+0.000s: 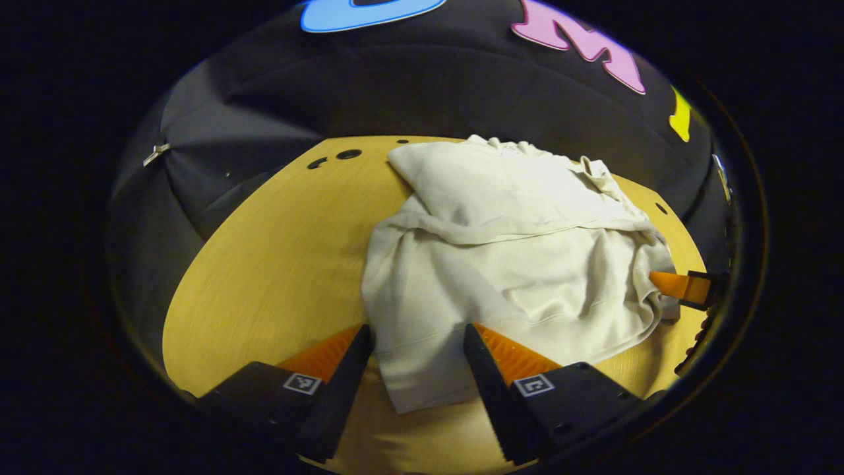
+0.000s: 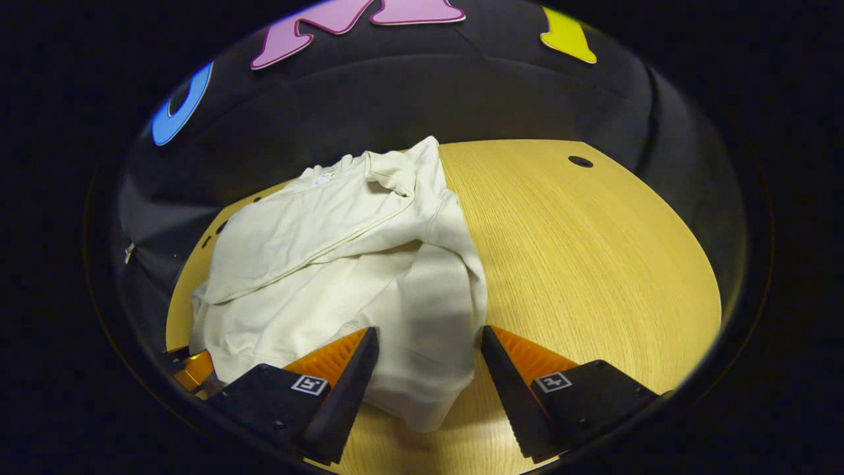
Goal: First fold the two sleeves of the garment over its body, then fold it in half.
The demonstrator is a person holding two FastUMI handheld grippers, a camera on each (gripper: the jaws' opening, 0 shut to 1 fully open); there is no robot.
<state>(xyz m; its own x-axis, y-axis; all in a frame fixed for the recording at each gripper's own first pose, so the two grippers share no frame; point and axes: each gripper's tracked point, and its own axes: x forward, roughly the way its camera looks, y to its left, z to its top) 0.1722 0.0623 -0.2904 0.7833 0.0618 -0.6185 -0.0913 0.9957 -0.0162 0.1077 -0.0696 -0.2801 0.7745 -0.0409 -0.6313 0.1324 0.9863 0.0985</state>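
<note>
A: Where's the sweatshirt?

B: On the wooden desk. In the left gripper view the cream-coloured garment runs from the middle out toward one o'clock; in the right gripper view it lies from centre toward ten o'clock. It is rumpled, not flat.

A: And the sleeves?

B: One sleeve is laid across the upper body as a broad band. I can't make out the second one for certain among the folds.

A: The hem?

B: The ribbed hem hangs toward six o'clock in both views, its corner lying between the fingers of each tool.

A: So the left hand-held gripper?

B: Jaws spread wide, one finger on either side of the hem corner. Cloth lies in the gap, but whether a finger touches it is unclear, and neither presses on it.

A: The right hand-held gripper?

B: Also spread apart, straddling the opposite hem corner, not clamped. Its tip also appears at three o'clock in the left gripper view, at the garment's edge.

A: Anything else?

B: Bare desk beyond the cloth, with small dark holes near its far rim at eleven o'clock.
</note>
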